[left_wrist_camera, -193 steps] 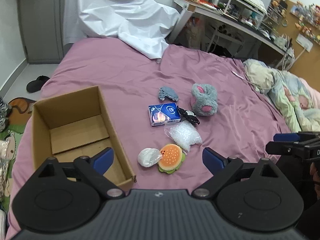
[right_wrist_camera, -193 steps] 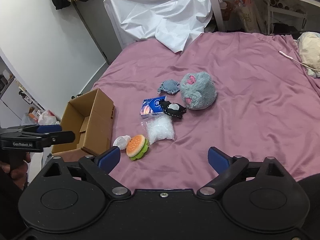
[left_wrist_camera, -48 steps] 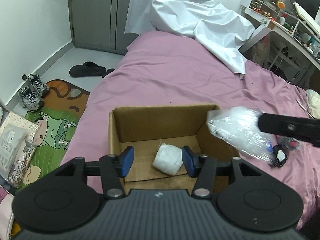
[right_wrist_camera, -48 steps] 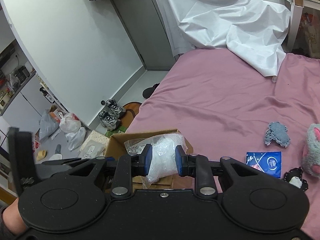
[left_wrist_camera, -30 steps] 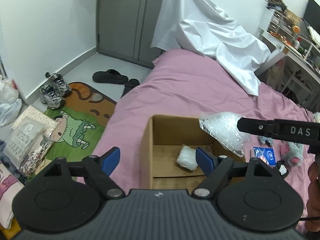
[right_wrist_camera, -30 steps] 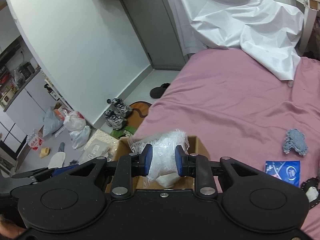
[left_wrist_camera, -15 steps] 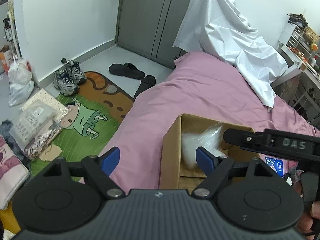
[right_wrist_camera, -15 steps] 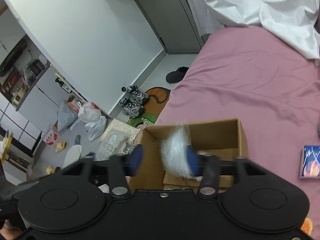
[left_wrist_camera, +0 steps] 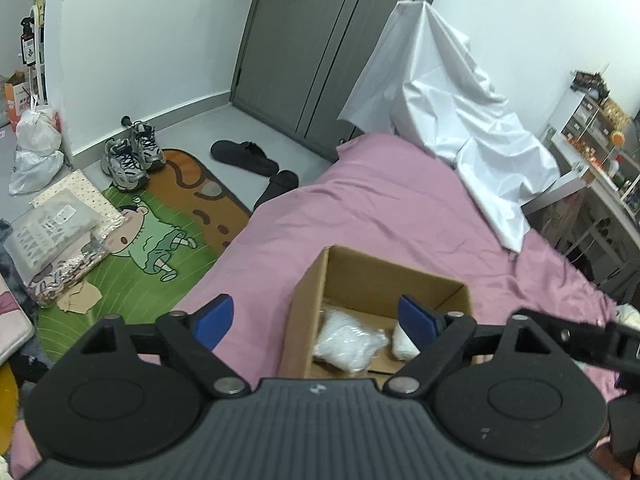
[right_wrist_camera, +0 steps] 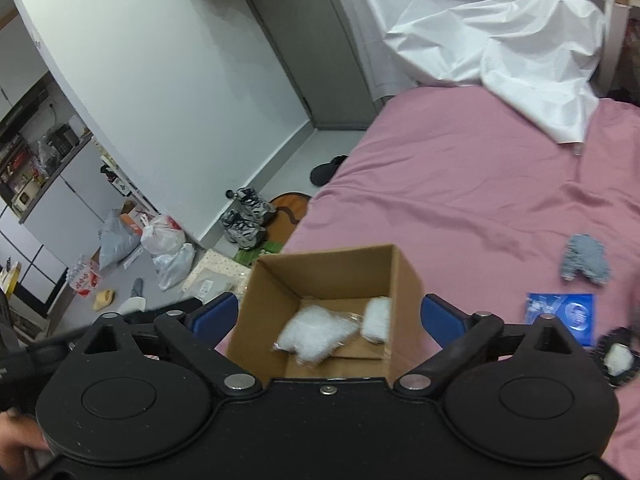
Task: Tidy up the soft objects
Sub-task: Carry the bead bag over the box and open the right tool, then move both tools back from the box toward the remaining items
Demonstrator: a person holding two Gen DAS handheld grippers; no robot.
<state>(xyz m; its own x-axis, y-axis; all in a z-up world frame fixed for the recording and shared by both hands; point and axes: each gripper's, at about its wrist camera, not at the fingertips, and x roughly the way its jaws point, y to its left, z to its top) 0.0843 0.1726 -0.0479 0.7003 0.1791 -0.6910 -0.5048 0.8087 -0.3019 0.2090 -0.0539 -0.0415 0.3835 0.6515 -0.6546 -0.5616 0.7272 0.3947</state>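
Note:
An open cardboard box (left_wrist_camera: 316,280) (right_wrist_camera: 404,280) stands on the pink bed near its edge. Inside lie a clear bag of white filling (left_wrist_camera: 346,340) (right_wrist_camera: 314,334) and a small white wrapped bundle (left_wrist_camera: 402,346) (right_wrist_camera: 377,318). My left gripper (left_wrist_camera: 316,318) is open and empty, above the box's near left side. My right gripper (right_wrist_camera: 326,314) is open and empty, straddling the view of the box from above. On the bed to the right lie a blue packet (right_wrist_camera: 564,312), a grey-blue cloth piece (right_wrist_camera: 584,258) and a black-and-white item (right_wrist_camera: 618,356).
A white sheet (left_wrist_camera: 448,108) (right_wrist_camera: 492,36) is draped at the bed's far end. On the floor are sneakers (left_wrist_camera: 132,154), black slippers (left_wrist_camera: 248,158), a cartoon rug (left_wrist_camera: 160,236) and plastic bags (right_wrist_camera: 160,240). A desk (left_wrist_camera: 596,176) stands at right.
My right gripper opened and let the bag of white filling fall into the box beside the white bundle. My left gripper pulled back and up from the box, staying open.

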